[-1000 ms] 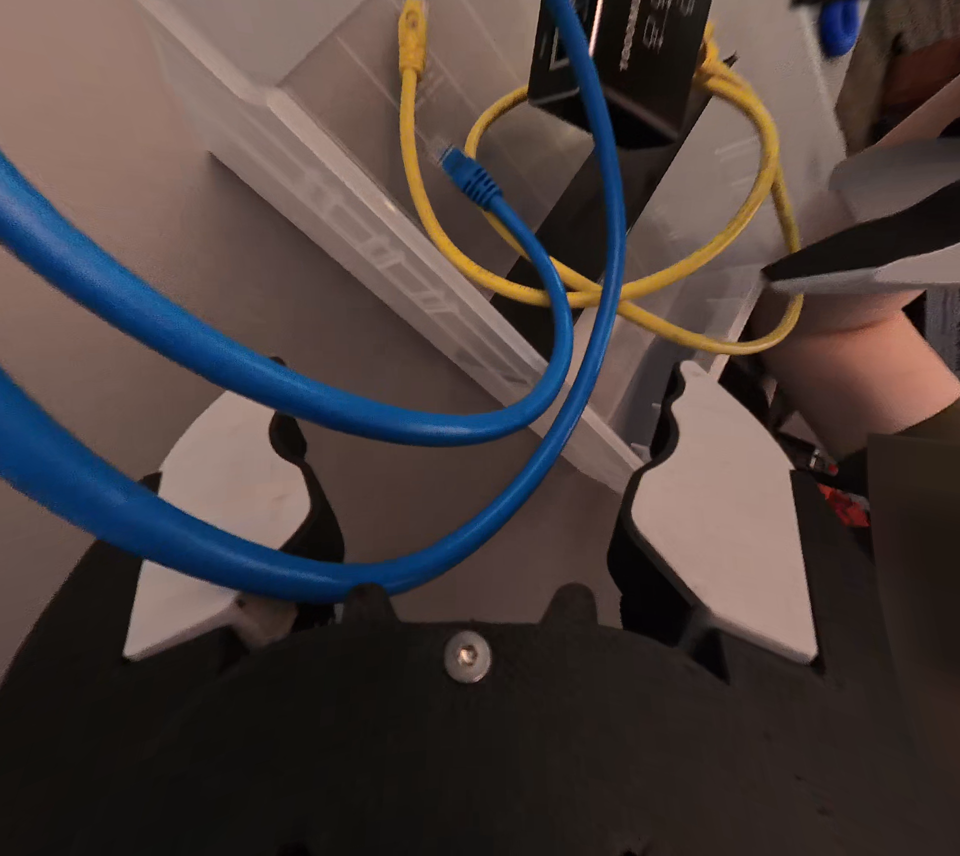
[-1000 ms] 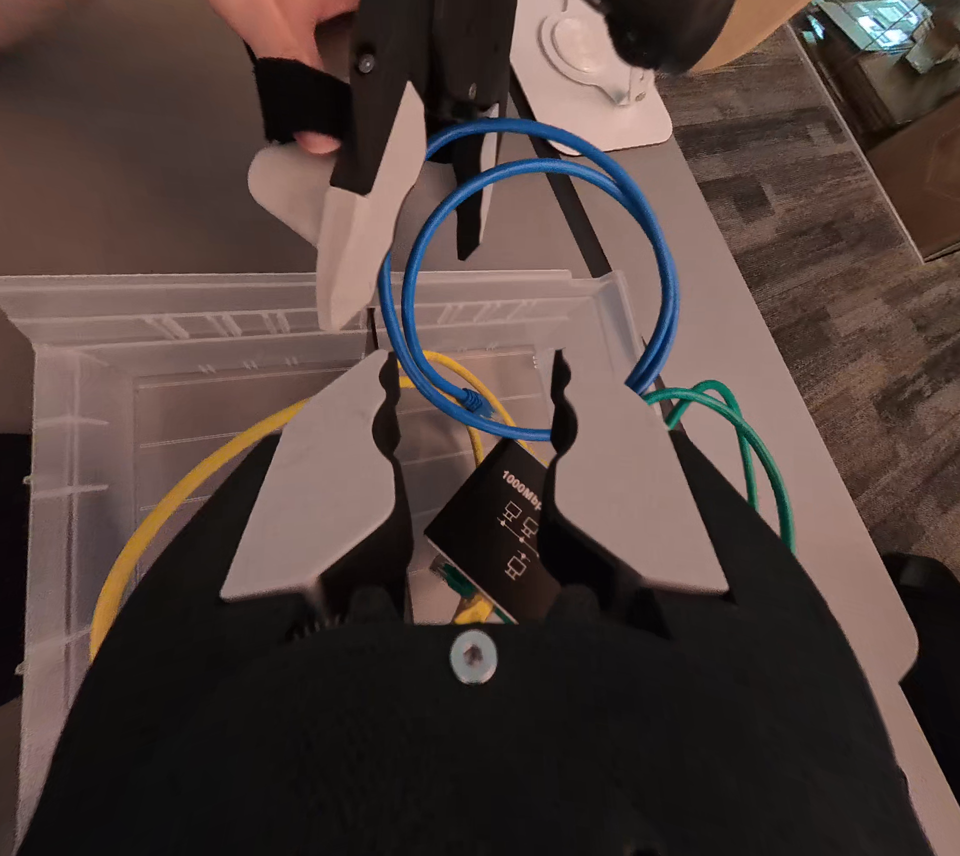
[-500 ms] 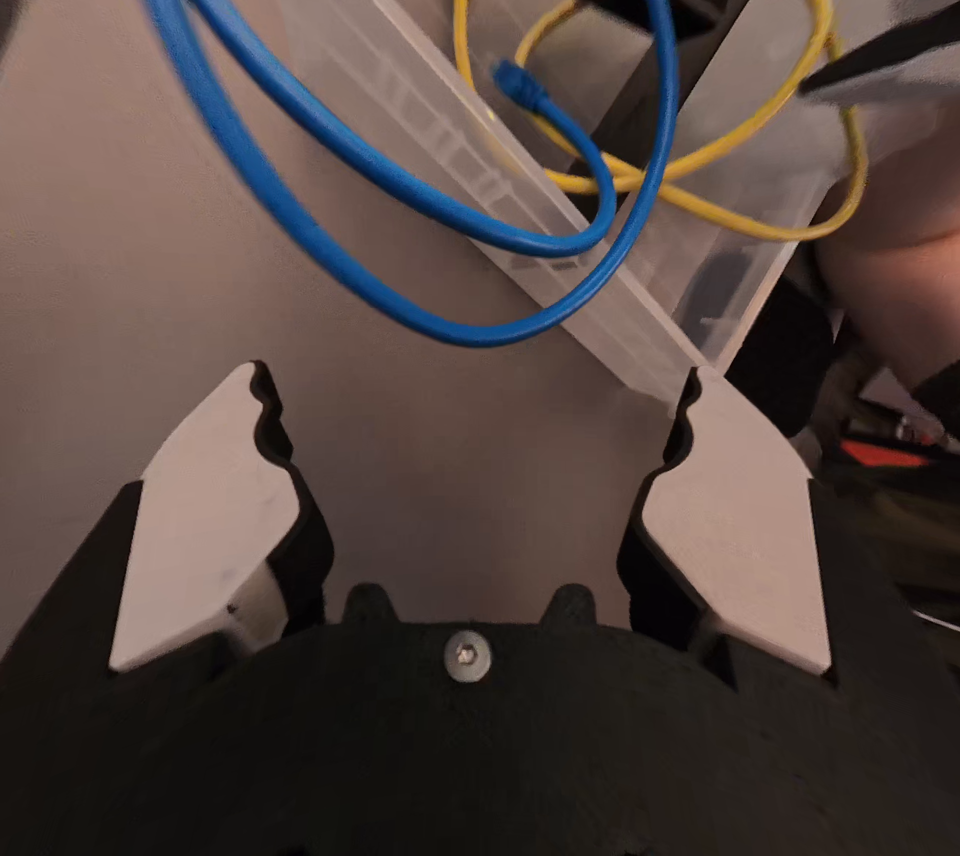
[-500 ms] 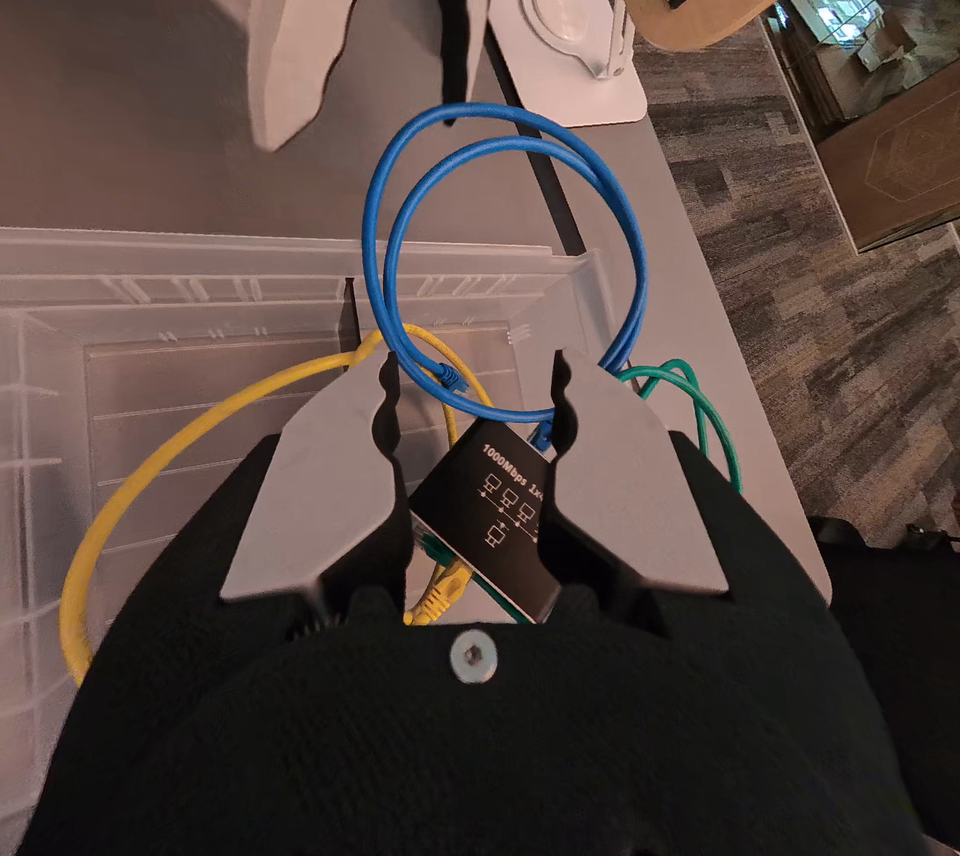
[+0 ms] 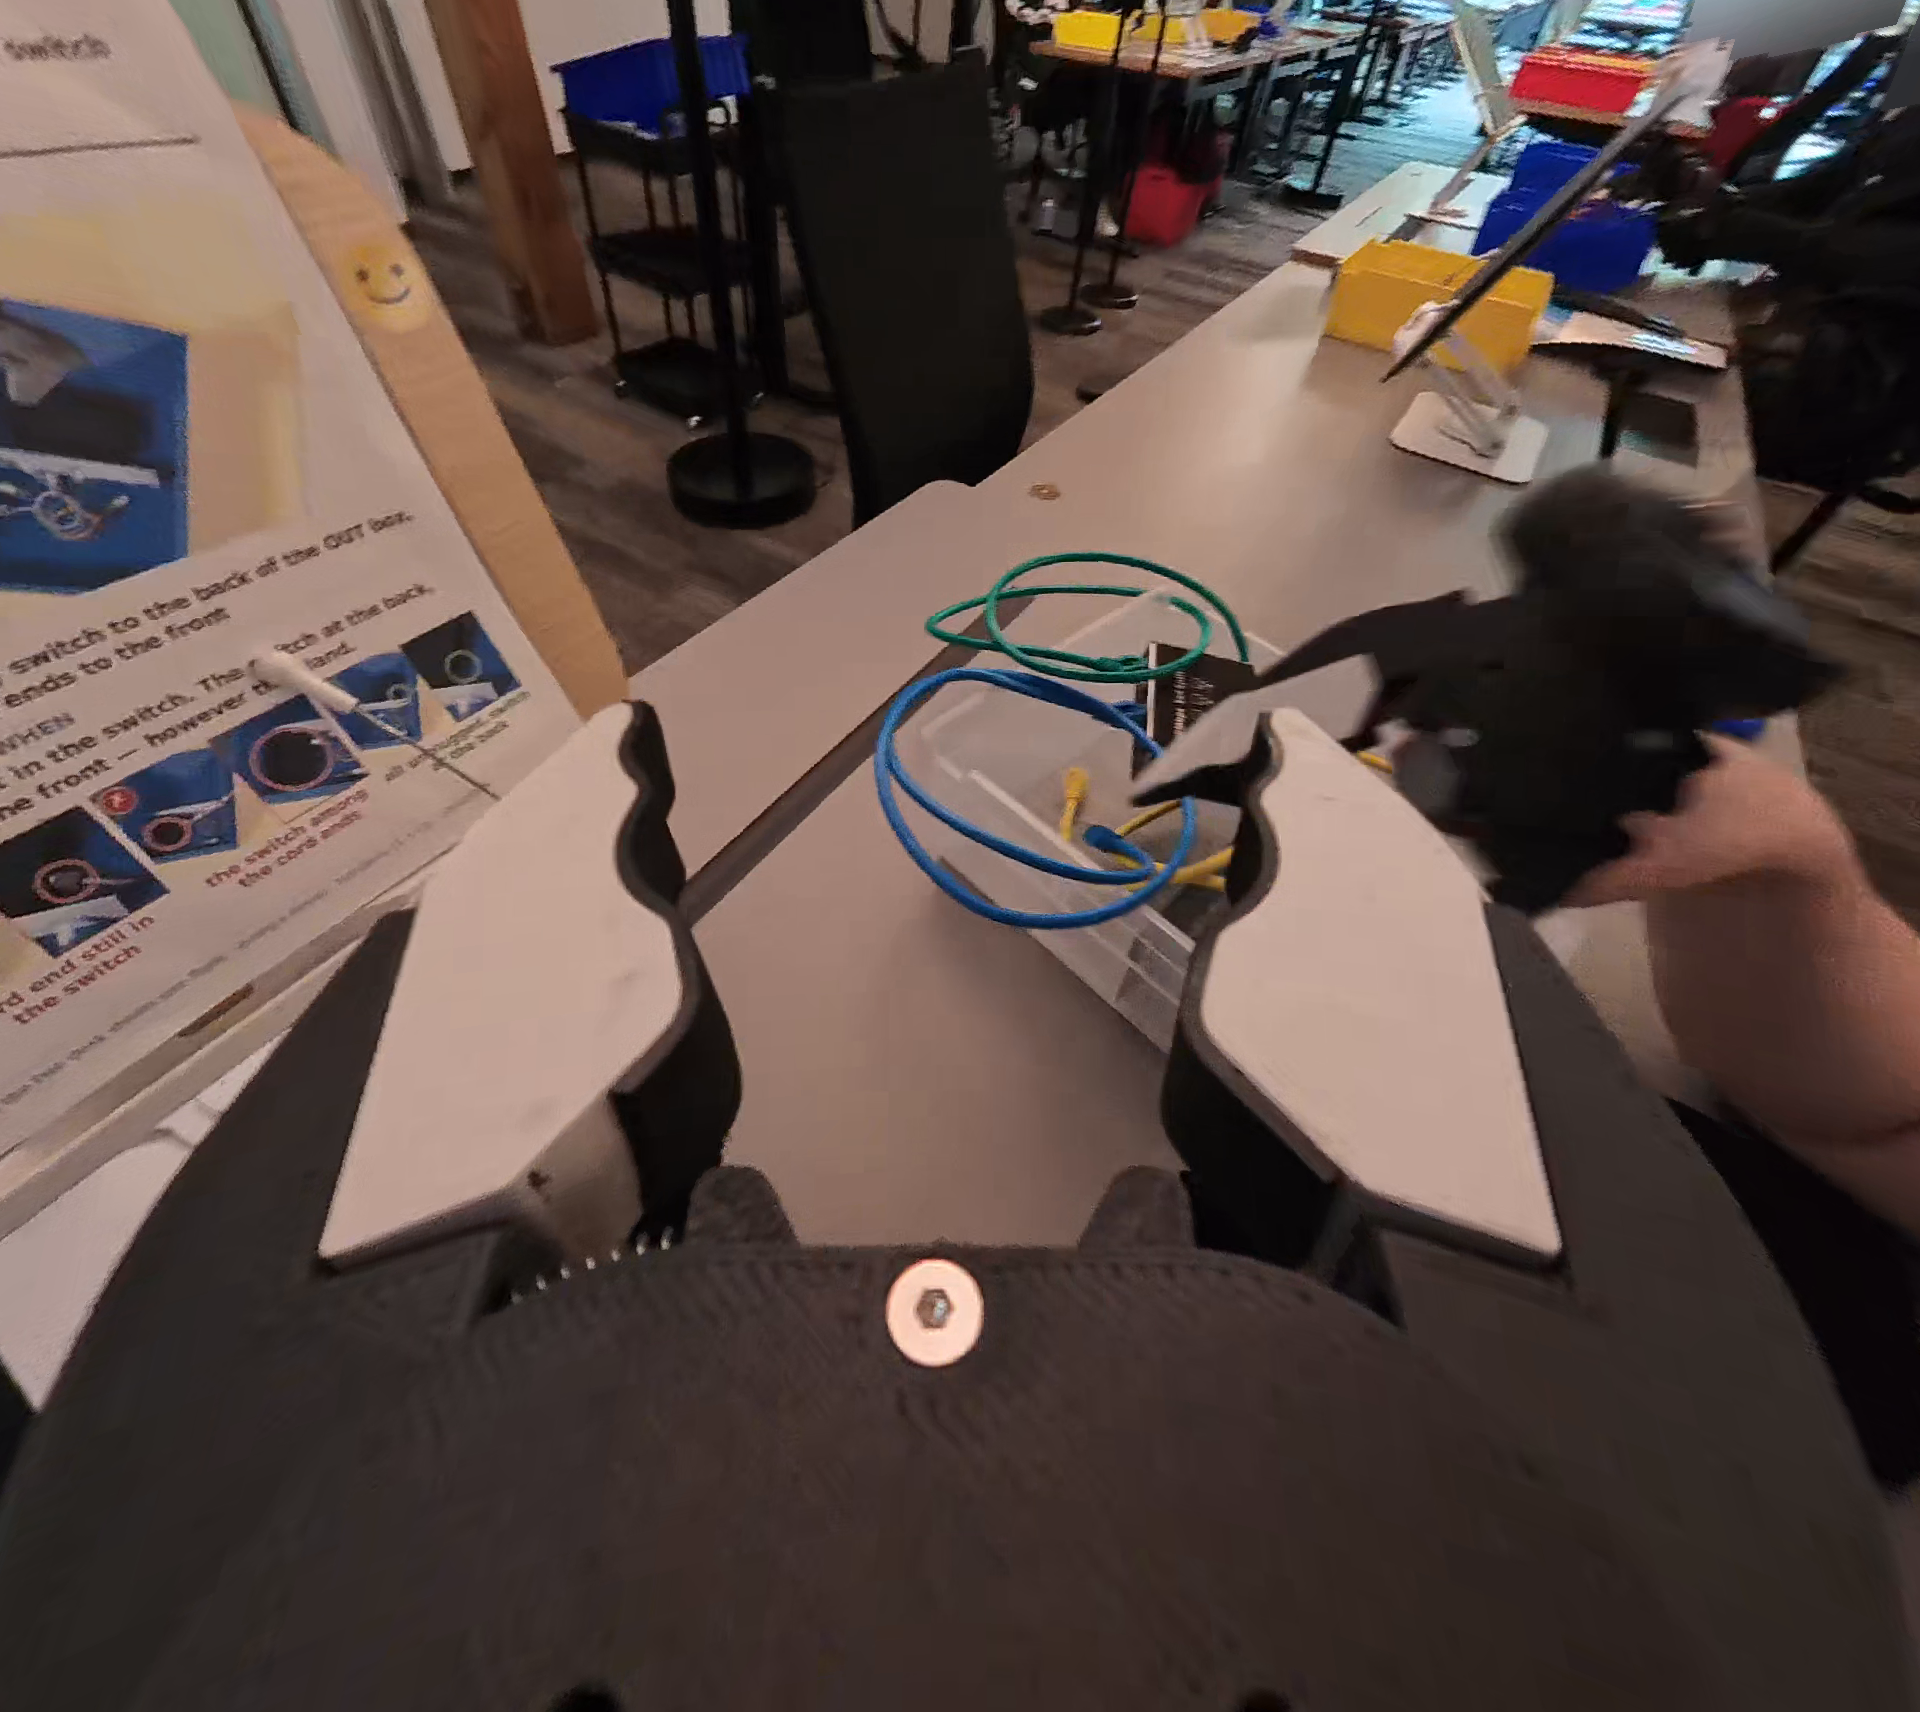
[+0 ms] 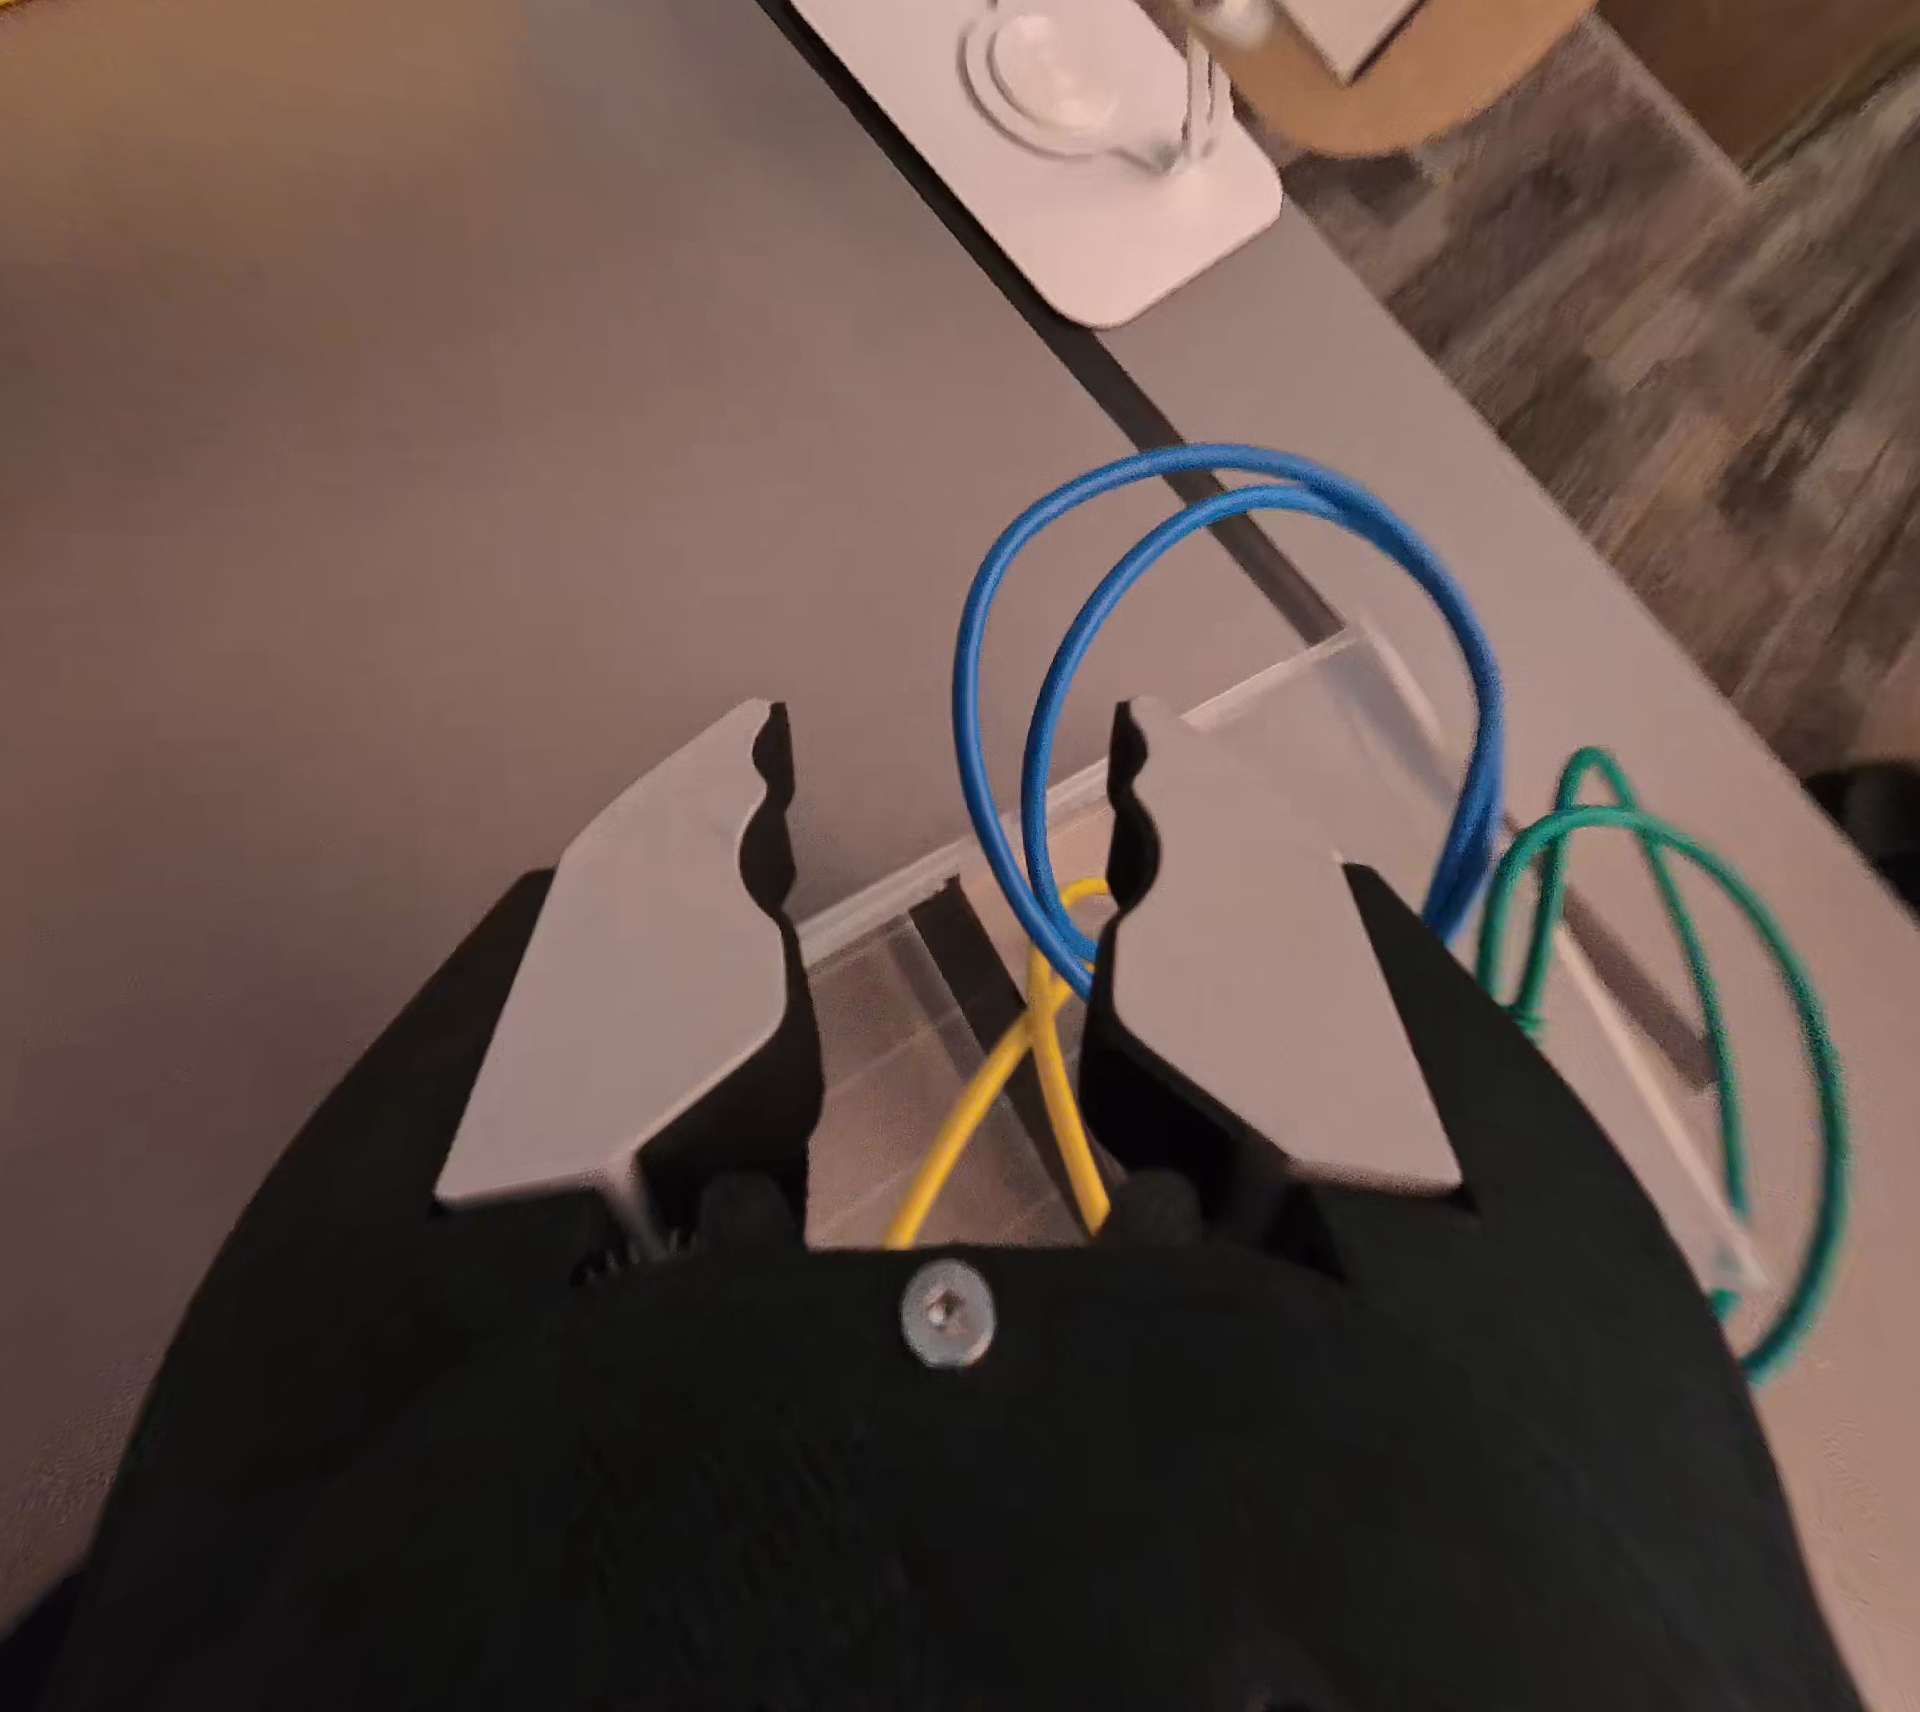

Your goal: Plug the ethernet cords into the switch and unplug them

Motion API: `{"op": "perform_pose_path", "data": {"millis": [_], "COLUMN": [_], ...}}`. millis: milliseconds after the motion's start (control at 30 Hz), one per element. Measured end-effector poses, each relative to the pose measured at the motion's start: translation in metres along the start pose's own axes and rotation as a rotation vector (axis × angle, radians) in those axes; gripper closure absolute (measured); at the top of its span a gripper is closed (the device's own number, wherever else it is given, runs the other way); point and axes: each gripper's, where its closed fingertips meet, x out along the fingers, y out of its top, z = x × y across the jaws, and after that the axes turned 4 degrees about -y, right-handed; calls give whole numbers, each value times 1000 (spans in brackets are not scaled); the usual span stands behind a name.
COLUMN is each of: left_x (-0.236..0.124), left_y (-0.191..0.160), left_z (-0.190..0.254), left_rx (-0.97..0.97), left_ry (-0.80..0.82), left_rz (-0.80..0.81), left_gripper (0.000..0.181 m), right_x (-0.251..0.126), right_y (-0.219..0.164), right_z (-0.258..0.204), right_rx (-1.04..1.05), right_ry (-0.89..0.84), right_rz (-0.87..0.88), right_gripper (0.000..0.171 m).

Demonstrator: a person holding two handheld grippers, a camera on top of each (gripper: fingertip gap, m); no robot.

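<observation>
A clear plastic bin (image 5: 1117, 930) on the grey table holds the black switch (image 5: 1195, 686), a yellow cord (image 5: 1075, 795) and one end of a looped blue cord (image 5: 904, 821). A green cord (image 5: 1039, 582) loops over the bin's far side. My left gripper (image 5: 951, 727) is open and empty, back from the bin. My right gripper (image 5: 1205, 732) hovers over the switch with its jaws apart. In the right wrist view the right gripper (image 6: 951, 712) is open above the bin rim (image 6: 1195, 748), with the blue cord (image 6: 1143, 488), yellow cord (image 6: 987, 1112) and green cord (image 6: 1662, 841) ahead; the switch is hidden.
An instruction board (image 5: 208, 623) on a white stand (image 6: 1039, 104) is at the left. A hand (image 5: 1714, 841) holds the right gripper. A black chair (image 5: 904, 291) is beyond the table edge. A yellow bin (image 5: 1434, 301) and another stand (image 5: 1465, 436) are farther back. About 20 centimeters separates my left fingertips from my right.
The blue cord no longer lies across my left gripper, which has pulled back and tilted up from the bin. My right gripper has tilted up; the switch has left its view.
</observation>
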Motion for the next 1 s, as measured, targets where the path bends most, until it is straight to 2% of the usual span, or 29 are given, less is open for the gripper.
{"op": "perform_pose_path", "data": {"millis": [133,200,267,433,600,667,733,833,867,933,1000], "left_x": [-16,-23,-29,-52,-100,-129,-168,-242,-271,-334,-389], "left_y": [3,7,9,22,19,11,2,-19,-32,-71,-121], "left_z": [14,19,30,68,83,72,54,8,-14,-62,-103], "left_rx": [45,33,14,-78,-39,-9,29,46,30,-40,-176], "left_ry": [0,-15,-64,-259,-296,-233,-128,97,204,427,577], "left_rz": [13,36,58,115,29,-29,-69,-117,-149,-254,-360], "left_gripper": [77,77,77,81,82,81,80,77,77,78,82], "right_x": [45,55,56,29,36,35,19,-30,-50,-86,-112], "right_y": [-20,-20,-22,-41,-78,-81,-70,-47,-49,-75,-124], "right_z": [13,21,14,32,20,19,19,22,26,44,61], "right_rx": [82,103,93,84,217,251,278,296,306,361,451], "right_ry": [-87,-127,-55,-122,45,58,55,-1,-50,-197,-345], "right_rz": [-150,-162,-199,-250,-324,-315,-232,-14,31,47,-39], "right_gripper": [110,120,147,155,154,151,138,110,106,105,99]}}
